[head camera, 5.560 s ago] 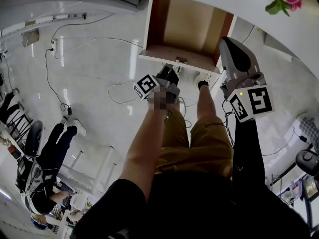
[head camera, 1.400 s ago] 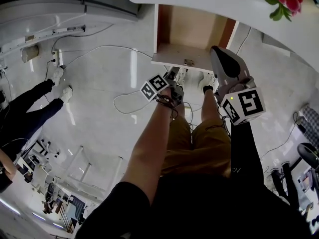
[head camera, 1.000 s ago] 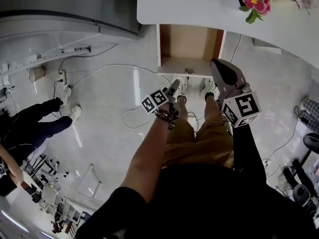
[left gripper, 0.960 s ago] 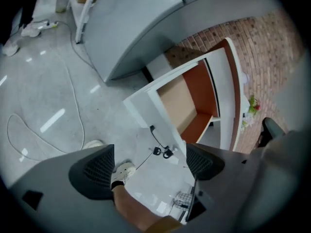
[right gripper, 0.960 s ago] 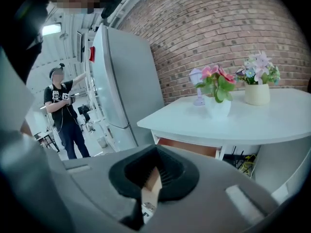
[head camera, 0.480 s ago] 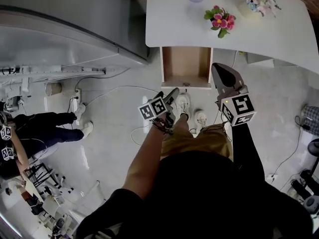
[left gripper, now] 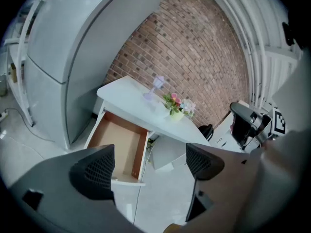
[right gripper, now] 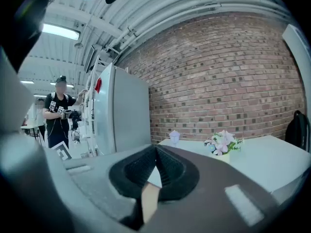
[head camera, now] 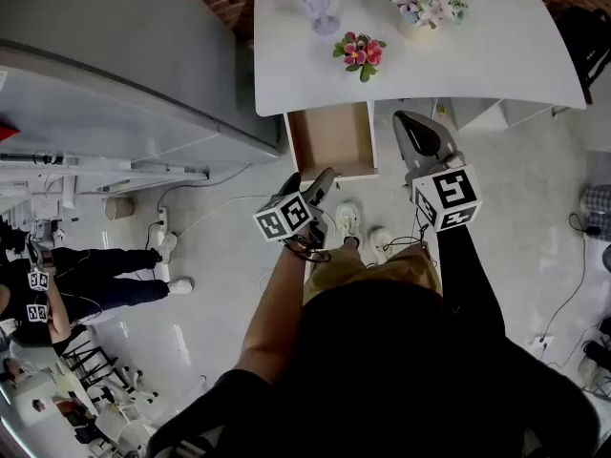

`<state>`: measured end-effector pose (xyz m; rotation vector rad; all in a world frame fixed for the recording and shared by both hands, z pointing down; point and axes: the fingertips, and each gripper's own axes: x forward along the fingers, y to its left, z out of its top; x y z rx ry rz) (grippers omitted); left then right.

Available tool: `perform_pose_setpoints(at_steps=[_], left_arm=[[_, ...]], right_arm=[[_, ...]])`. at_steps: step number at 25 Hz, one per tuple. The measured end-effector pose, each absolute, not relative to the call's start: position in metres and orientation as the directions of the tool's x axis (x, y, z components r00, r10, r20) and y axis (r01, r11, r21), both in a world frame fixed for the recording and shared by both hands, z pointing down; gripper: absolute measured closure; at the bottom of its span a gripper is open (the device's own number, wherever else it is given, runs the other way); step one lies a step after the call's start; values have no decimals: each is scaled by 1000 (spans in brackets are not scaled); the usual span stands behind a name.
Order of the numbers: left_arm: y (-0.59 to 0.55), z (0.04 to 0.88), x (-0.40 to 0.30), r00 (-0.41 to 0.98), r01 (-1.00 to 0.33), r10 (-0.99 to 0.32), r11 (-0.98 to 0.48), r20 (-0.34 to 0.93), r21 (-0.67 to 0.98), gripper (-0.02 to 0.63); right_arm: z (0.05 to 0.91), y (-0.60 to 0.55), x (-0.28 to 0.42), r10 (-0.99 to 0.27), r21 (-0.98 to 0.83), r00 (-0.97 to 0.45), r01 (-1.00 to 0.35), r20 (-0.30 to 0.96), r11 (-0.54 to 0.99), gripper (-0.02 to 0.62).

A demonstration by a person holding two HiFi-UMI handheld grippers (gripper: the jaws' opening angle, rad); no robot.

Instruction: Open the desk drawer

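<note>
Desk drawer point(head camera: 332, 141) wide open
White front, brown wood inside, pulled straight out from under the surface point(head camera: 496, 55) near its left end.

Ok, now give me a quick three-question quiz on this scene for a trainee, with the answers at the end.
1. True or false: the drawer is pulled out from under the desk.
2. The jaws of the left gripper stand: A apart with nothing between them, B shut on the drawer front, C shut and empty.
3. How many bunches of flowers stand on the desk?

Key: 1 true. 2 A. 3 two, the pink bunch and the pale bunch.
</note>
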<state>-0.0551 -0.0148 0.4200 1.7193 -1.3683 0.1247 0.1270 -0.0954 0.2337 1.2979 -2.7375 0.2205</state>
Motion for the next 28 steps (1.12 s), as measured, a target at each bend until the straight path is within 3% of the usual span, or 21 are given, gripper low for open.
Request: perform_pose_setpoints(at_steps=[5, 14, 28], left_arm=[[-35, 356, -34, 358, -851, -814, -82, 458, 519, 164], [-47, 219, -14, 305, -949, -906, -262, 295, 177, 164], [-37, 142, -1, 205, -969, -960, -226, 190, -99, 167]], right_arm=[[211, -90, 160, -773, -61, -623, -782, 120, 621, 595], [163, -87, 173, -771, -27, -636, -772, 40, 635, 595], [122, -79, 177, -733, 24, -678, -735, -43, 678, 595]])
